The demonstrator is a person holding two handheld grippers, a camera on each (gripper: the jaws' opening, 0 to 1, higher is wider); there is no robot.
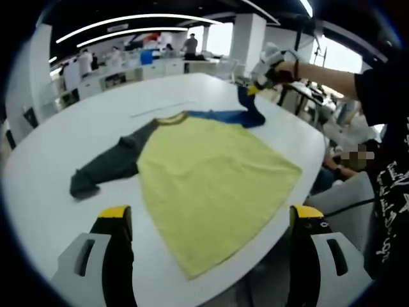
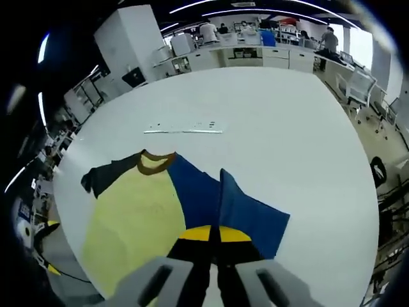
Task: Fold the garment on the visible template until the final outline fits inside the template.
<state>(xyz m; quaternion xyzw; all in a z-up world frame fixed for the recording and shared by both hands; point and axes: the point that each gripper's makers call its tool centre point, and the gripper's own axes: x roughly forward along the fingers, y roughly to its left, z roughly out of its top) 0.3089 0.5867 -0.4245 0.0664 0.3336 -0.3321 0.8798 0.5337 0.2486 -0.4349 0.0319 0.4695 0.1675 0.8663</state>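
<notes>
Garment: raglan shirt (image 1: pixel 211 173) with yellow body, brown collar (image 1: pixel 172 118), one grey sleeve (image 1: pixel 112 163) and one blue sleeve (image 1: pixel 246 115); spread flat on the white table (image 1: pixel 57 147), filling the middle of the left gripper view.
Long axis: hem near at 6 o'clock, collar far at 12 o'clock in the left gripper view; sleeves out toward 9 and 2 o'clock.
Blue sleeve: lifted off the cloth at its end, pinched at 1 o'clock in the left gripper view; in the right gripper view (image 2: pixel 246 211) draped straight ahead of the jaws, at 12 o'clock from them.
Right gripper (image 2: pixel 214 246): yellow-tipped jaws closed together on the blue sleeve cuff; seen from the other side (image 1: pixel 259 80) held in a person's hand above the far table edge.
Left gripper (image 1: pixel 208 220): jaws spread wide apart, holding nothing, hovering over the hem end with the yellow body between them.
Nearer hand: right for the blue sleeve; left for the hem and, toward 9 o'clock, the grey sleeve.
Step in hand, as judged: blue sleeve likely to be carried inward across the yellow body, toward 8 o'clock in the right gripper view.
Template: no outline to be made out; a pale strip (image 2: pixel 185 129) lies beyond the collar.
Surroundings: open office with desks and people far behind.
</notes>
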